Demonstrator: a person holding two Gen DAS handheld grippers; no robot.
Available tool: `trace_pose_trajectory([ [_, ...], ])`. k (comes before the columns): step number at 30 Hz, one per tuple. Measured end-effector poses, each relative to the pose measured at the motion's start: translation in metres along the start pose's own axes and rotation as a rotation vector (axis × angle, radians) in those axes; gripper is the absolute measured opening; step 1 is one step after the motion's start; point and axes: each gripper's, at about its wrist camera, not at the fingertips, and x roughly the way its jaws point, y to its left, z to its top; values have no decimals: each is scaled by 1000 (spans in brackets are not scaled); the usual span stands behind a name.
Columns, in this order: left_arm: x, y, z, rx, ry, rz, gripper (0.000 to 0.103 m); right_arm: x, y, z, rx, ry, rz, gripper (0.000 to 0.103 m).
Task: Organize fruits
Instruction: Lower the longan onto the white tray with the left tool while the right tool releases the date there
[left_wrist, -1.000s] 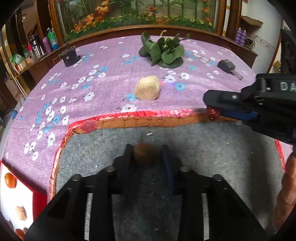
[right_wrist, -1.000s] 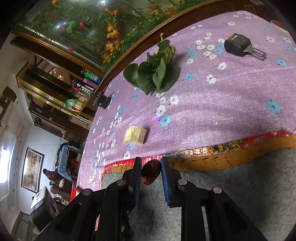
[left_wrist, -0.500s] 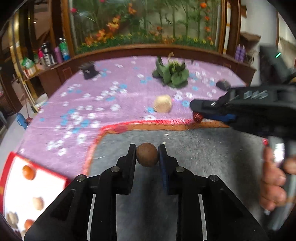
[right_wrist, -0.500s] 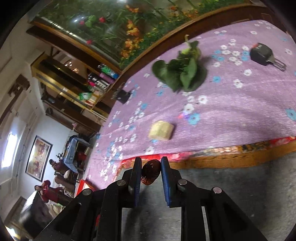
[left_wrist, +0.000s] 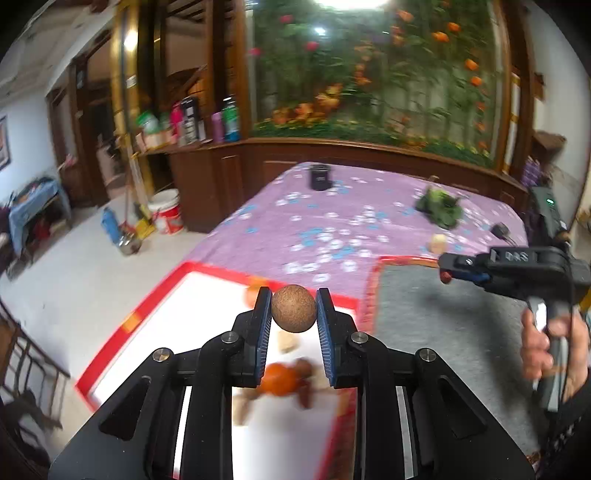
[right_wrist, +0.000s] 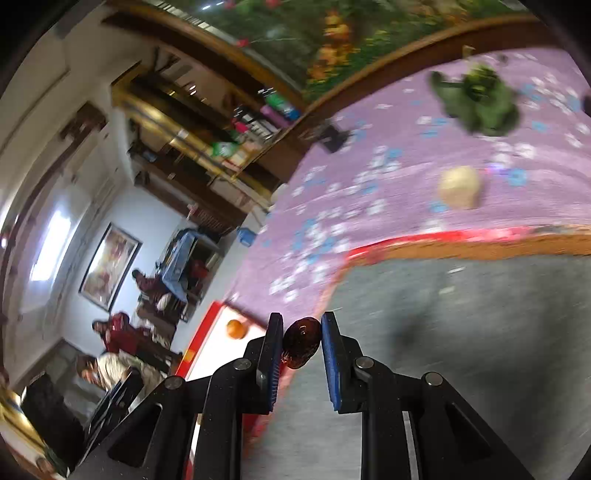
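Pinching a round brown fruit between its pads, the left gripper hangs over the white tray, where an orange fruit and a few paler pieces lie blurred below. Further right, past the tray's red rim, the grey mat covers the purple table. The right gripper is clamped on a dark red, glossy fruit, above the mat's left edge and near the tray corner.

Risks, as a judgement: both grips are narrow pinches on smooth, rounded fruit, so a quick swing could let one squirt out; the ball, released from height, may roll across the tray or knock the others. The brown fruit is a sphere with no long axis. The red one looks slightly oblong, its long axis running up and down between the pads, tilted a little.
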Motion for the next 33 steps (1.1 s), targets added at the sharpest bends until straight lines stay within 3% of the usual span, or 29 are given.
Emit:
trace_pose_trajectory([
  [6, -3, 48, -16, -62, 5, 70, 23, 53, 92, -33, -145, 93, 55, 20],
  [12, 7, 67, -35, -75, 42, 94, 23, 96, 145, -69, -241, 150, 49, 20],
  [18, 18, 77, -51, -81, 77, 104, 23, 127, 151, -95, -281, 189, -27, 20],
  [26, 30, 75, -58, -74, 111, 167, 23, 140, 137, -100, -295, 198, -77, 20],
  [28, 27, 70, -56, -65, 104, 188, 24, 137, 138, -98, -300, 187, -81, 25],
  [31, 19, 63, -52, -55, 79, 198, 38, 123, 135, -94, -272, 164, -40, 37],
  [33, 10, 56, -47, -56, 43, 203, 54, 106, 132, -88, -255, 113, -8, 38],
])
